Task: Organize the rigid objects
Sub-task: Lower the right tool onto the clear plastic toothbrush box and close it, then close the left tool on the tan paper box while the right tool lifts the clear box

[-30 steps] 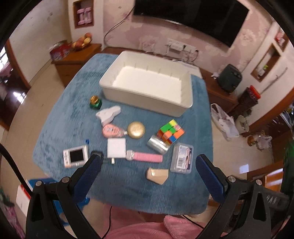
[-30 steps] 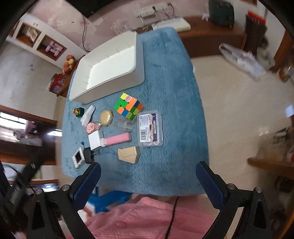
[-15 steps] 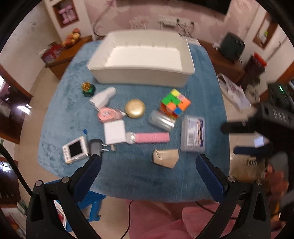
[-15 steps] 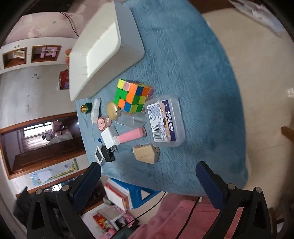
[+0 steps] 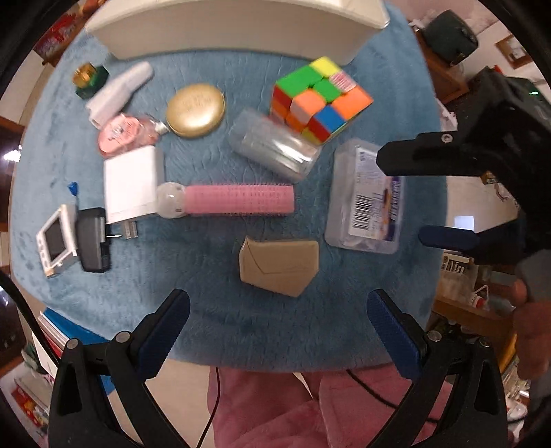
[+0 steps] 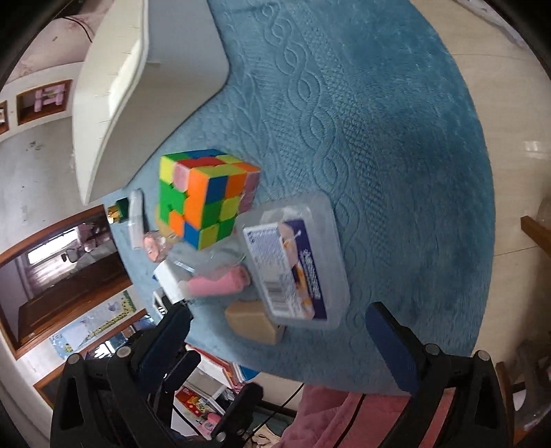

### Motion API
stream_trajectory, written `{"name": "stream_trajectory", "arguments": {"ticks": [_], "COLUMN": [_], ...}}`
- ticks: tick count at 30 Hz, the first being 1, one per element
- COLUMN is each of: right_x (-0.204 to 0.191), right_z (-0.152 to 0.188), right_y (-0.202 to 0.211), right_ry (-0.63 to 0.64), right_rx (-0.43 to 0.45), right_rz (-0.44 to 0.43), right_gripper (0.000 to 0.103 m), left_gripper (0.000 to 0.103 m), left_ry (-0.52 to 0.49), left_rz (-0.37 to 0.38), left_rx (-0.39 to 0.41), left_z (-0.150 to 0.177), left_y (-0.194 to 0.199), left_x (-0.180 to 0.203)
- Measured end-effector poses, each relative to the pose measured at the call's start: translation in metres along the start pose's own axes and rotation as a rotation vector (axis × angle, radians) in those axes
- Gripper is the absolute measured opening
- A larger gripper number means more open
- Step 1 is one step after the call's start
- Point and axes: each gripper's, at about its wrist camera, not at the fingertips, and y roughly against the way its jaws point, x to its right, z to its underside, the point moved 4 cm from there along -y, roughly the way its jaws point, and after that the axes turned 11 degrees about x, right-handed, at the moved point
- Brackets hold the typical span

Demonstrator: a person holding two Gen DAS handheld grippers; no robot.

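Small objects lie on a blue cloth (image 5: 213, 317) before a white bin (image 5: 220, 31): a colour cube (image 5: 318, 98), a clear labelled case (image 5: 366, 198), a tan box (image 5: 279, 263), a pink roller (image 5: 237, 200), a clear tube (image 5: 272, 144), a gold compact (image 5: 195, 110) and a white charger (image 5: 132, 184). My left gripper (image 5: 277, 322) is open above the near edge, just short of the tan box. My right gripper (image 6: 277, 331) is open, low over the clear case (image 6: 296, 265) and tan box (image 6: 253, 322); it also shows in the left wrist view (image 5: 409, 196).
At the left lie a white-and-grey handheld device (image 5: 55, 241), a black adapter (image 5: 93, 241), a pink round case (image 5: 124, 134), a white tube (image 5: 118, 93) and a green bottle with a gold cap (image 5: 87, 77). Pink fabric (image 5: 275, 406) is below the table's near edge.
Both grippers have moved down and forward towards the objects. The right gripper has come in at the right of the left wrist view, beside the clear case.
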Motion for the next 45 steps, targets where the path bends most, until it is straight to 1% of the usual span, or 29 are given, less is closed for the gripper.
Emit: {"name": "stream_trajectory", "arguments": {"ticks": [2, 5, 10, 15, 16, 18, 20, 22, 25, 28, 33, 35, 37, 40, 45], "right_x": [0.001, 0.001, -0.003, -0.008, -0.011, -0.013, -0.018, -0.019, -0.019, -0.011, 0.0, 0.004, 0.006, 0.01, 0.009], "right_z": [-0.004, -0.008, -0.012, -0.014, -0.013, -0.011, -0.008, -0.006, -0.007, -0.009, -0.01, -0.008, -0.007, -0.003, 0.007], "right_y": [-0.005, -0.011, -0.02, -0.035, -0.04, -0.046, -0.054, -0.057, -0.056, -0.049, -0.037, -0.032, -0.026, -0.018, -0.002], "right_ry": [0.006, 0.01, 0.037, 0.076, 0.083, 0.101, 0.101, 0.095, 0.094, 0.075, 0.07, 0.066, 0.063, 0.061, 0.064], "right_rx": [-0.011, -0.023, -0.021, -0.035, -0.042, -0.052, -0.038, -0.027, -0.027, -0.032, -0.037, -0.033, -0.034, -0.028, -0.016], "right_rz": [0.02, 0.033, 0.069, 0.117, 0.123, 0.133, 0.158, 0.157, 0.147, 0.127, 0.123, 0.117, 0.117, 0.112, 0.094], "right_gripper": [0.096, 0.096, 0.096, 0.087, 0.084, 0.075, 0.07, 0.069, 0.069, 0.068, 0.068, 0.068, 0.068, 0.068, 0.067], "left_gripper": [0.102, 0.102, 0.101, 0.095, 0.094, 0.09, 0.085, 0.077, 0.069, 0.068, 0.068, 0.068, 0.068, 0.067, 0.068], "left_ry": [0.011, 0.041, 0.072, 0.094, 0.098, 0.105, 0.111, 0.127, 0.157, 0.153, 0.152, 0.176, 0.206, 0.228, 0.241], "left_rz": [-0.01, -0.022, -0.032, -0.035, -0.035, -0.033, -0.028, -0.013, 0.015, 0.004, -0.009, -0.024, -0.02, -0.016, -0.029], "left_rx": [-0.037, -0.08, -0.111, -0.134, -0.138, -0.145, -0.154, -0.167, -0.193, -0.201, -0.202, -0.217, -0.221, -0.213, -0.185], "left_z": [0.0, 0.0, -0.002, -0.005, -0.006, -0.007, -0.008, -0.008, -0.008, -0.008, -0.008, -0.008, -0.002, 0.004, 0.014], "left_y": [-0.011, -0.024, -0.035, -0.042, -0.043, -0.045, -0.048, -0.05, -0.05, -0.051, -0.053, -0.055, -0.054, -0.046, -0.022], "left_x": [0.0, -0.002, -0.003, -0.002, -0.003, -0.002, 0.001, 0.003, 0.003, 0.005, 0.014, 0.012, 0.005, -0.001, -0.013]}}
